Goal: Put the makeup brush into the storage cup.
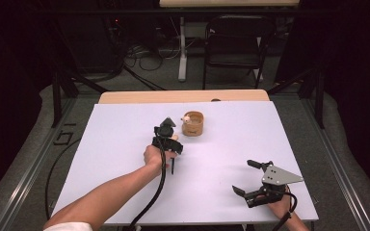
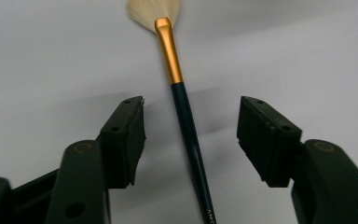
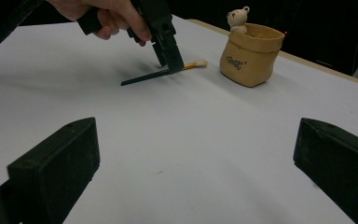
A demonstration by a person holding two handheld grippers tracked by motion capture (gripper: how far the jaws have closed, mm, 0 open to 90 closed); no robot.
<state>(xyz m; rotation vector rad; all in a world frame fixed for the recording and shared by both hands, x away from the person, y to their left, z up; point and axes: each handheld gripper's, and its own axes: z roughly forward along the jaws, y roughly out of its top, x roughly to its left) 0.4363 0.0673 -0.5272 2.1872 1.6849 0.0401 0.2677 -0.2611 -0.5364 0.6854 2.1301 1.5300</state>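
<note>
Left gripper [image 1: 172, 150] poised over a fan brush [image 2: 186, 121] on a white table [image 1: 125, 144]; right gripper [image 1: 250, 179] idle.

Near right: the right gripper rests at the table's near right edge, jaws spread wide with nothing between them. Centre: the left gripper, held in a hand [image 1: 155, 156], points down at the fan brush, which lies flat on the table; its jaws stand part-way open on either side of the dark handle, the pads clear of it on both sides. The brush's gold ferrule and pale bristles point towards the far side. Just beyond, slightly right: a tan pouch-shaped holder [image 1: 193, 123] with a small bear figure [image 3: 237, 18] on its rim stands upright, near the bristles but apart from them.
</note>
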